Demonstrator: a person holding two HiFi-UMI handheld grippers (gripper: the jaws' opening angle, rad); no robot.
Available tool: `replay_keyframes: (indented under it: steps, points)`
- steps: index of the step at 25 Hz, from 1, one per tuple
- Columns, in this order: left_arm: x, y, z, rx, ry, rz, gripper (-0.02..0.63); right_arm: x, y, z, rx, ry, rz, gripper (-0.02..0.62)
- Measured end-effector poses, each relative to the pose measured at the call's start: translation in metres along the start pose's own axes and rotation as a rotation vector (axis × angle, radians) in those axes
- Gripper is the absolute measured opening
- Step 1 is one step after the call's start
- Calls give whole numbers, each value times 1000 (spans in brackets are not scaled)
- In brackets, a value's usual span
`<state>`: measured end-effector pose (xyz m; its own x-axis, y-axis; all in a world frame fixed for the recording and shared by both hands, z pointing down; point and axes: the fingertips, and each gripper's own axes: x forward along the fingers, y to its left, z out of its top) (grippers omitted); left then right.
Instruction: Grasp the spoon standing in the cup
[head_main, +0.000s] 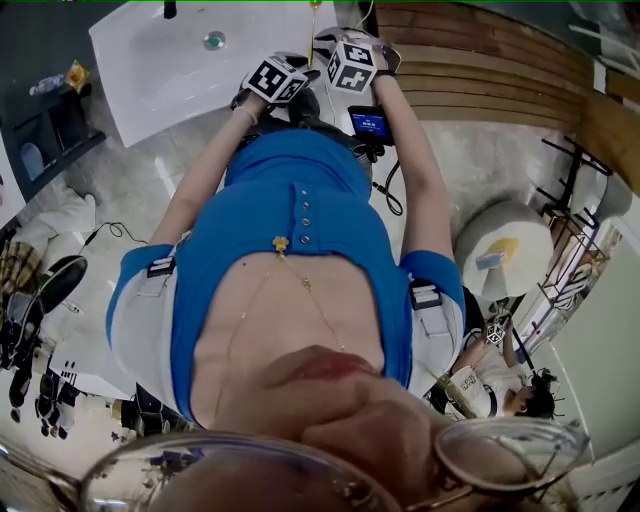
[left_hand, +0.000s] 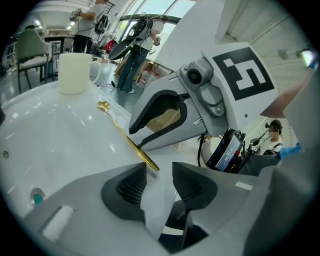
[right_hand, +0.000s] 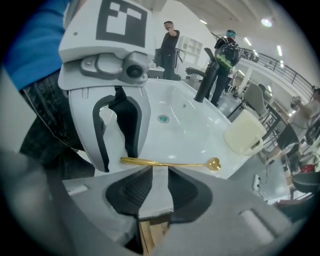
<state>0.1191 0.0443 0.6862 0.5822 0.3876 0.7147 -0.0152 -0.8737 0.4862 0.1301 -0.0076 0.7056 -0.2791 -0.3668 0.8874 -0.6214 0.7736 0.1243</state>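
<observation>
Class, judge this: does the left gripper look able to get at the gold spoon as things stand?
Probably yes: the left gripper stands open, with the gold spoon ending just past its tips and nothing between them, though the right gripper crowds close.

Before you: spoon (right_hand: 170, 163) glossy gold metal; cup (right_hand: 244, 135) matt cream, smooth; tabletop (right_hand: 192, 132) smooth gloss white; right gripper (right_hand: 160, 170) pads (right_hand: 134, 191) ribbed matt blk, shell (right_hand: 235, 225) matt grey plastic.
</observation>
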Motion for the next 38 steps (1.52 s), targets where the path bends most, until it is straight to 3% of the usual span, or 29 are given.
replay_keyframes:
  steps: [6, 17, 24, 32, 38]
  points:
    - [6, -5, -3, -4, 20, -28, 192, -7, -1, 4, 29, 15, -21, 95]
    - [10, -12, -3, 61, 63, 31, 249, -13, -4, 17, 189, -72, -12, 95]
    - [6, -13, -2, 70, 53, 41, 265, -8, -1, 12, 189, -40, -16, 95]
    - [-2, -6, 4, 46, 14, 54, 250, -9, 6, 9, 207, -40, -8, 95]
    - [-12, 8, 6, 39, -11, 89, 181, -10, 5, 11, 220, -40, 0, 94]
